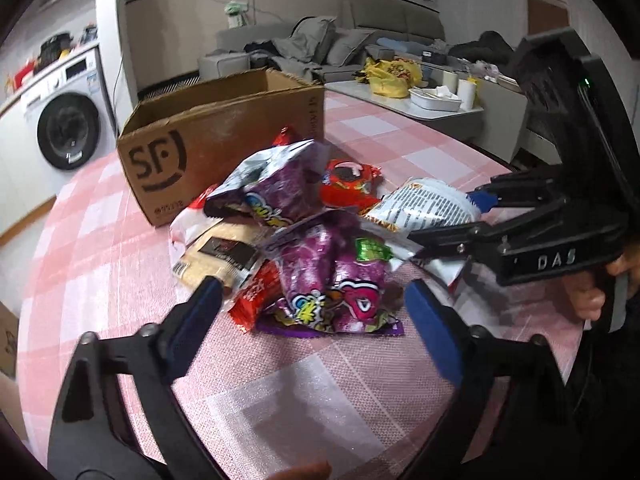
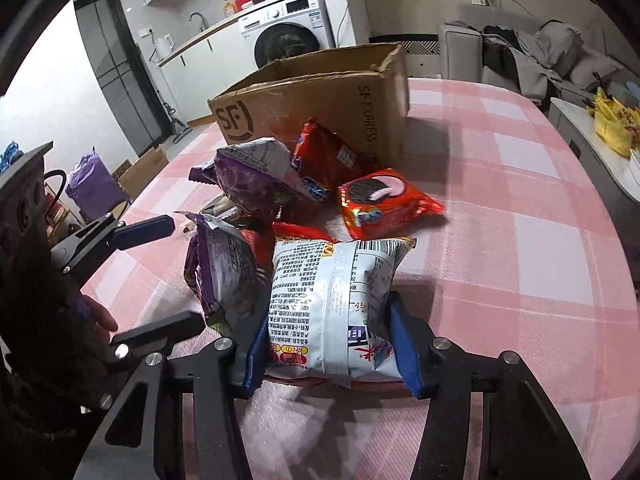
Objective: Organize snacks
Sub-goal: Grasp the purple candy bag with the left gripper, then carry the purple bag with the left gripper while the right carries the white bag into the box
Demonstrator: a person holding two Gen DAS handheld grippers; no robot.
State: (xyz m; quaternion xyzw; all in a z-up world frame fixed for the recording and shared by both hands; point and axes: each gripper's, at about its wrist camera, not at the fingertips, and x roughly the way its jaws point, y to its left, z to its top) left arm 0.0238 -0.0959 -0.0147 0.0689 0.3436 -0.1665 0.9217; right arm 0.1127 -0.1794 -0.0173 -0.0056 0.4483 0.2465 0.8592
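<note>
At six o'clock in the right wrist view: right claw [image 2: 329, 344], blue pads clamped on both sides of a white snack bag [image 2: 332, 300], which lies on the pink checked worktop [image 2: 520, 280]. Left claw [image 1: 316, 316]: spread wide, touching nothing, purple candy bag [image 1: 336, 292] between its fingers. Cardboard box [image 1: 208, 148] at eleven o'clock behind the pile.

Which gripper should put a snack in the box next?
Probably the right gripper. Its pads already squeeze the white bag, so it only has to lift it to the box. The left gripper is open and holds nothing.
</note>
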